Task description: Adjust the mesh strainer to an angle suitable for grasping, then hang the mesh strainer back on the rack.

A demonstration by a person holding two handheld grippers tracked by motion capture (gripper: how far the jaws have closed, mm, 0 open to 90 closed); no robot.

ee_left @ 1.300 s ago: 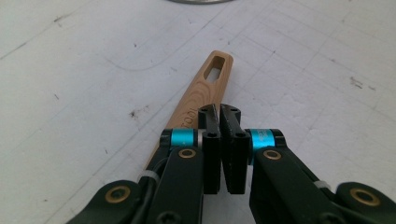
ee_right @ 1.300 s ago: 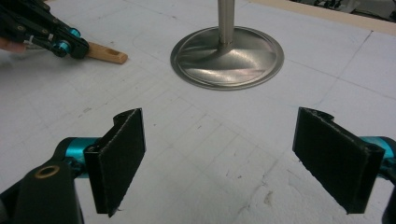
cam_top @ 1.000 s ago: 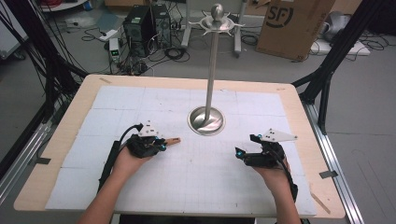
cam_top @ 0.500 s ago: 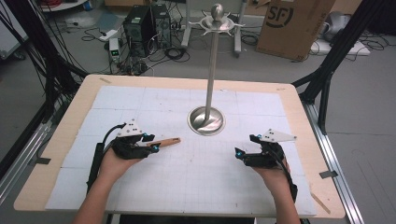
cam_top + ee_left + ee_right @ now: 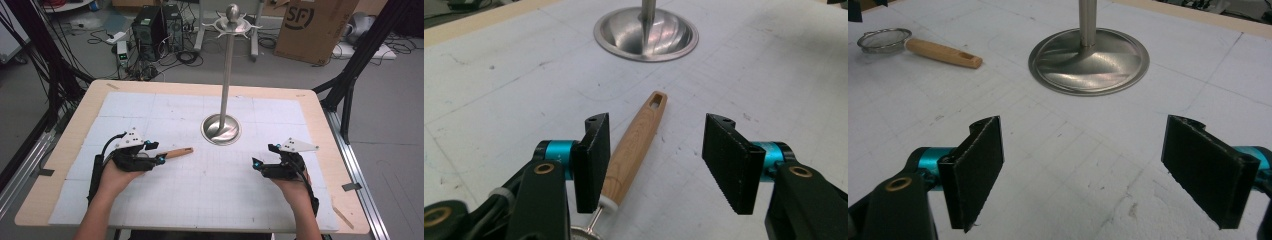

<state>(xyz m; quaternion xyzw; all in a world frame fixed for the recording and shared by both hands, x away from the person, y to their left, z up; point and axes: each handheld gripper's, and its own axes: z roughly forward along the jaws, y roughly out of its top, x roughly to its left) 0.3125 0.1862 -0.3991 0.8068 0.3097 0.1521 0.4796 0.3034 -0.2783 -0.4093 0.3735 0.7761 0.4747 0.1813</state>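
A small strainer with a wooden handle [image 5: 177, 152] lies on the white mat, its handle end pointing toward the stand. In the left gripper view the handle [image 5: 639, 131] lies flat between the jaws, close to the left pad, and neither pad presses it. My left gripper [image 5: 156, 153] [image 5: 657, 131] is open and its jaws have just been opening. The mesh bowl [image 5: 883, 40] and handle [image 5: 943, 52] show far left in the right gripper view. My right gripper [image 5: 257, 165] [image 5: 1083, 145] rests open at the mat's right with nothing between its jaws.
A metal stand with a round dished base [image 5: 221, 129] [image 5: 645, 35] [image 5: 1089, 60] and a tall pole [image 5: 227, 65] topped with hooks [image 5: 232, 20] rises at the table's middle. Computers, cables and a cardboard box [image 5: 315, 25] sit on the floor beyond.
The left gripper opened, let go of the strainer handle and drew back to the left. The strainer now lies on the mat. The right gripper has not moved.
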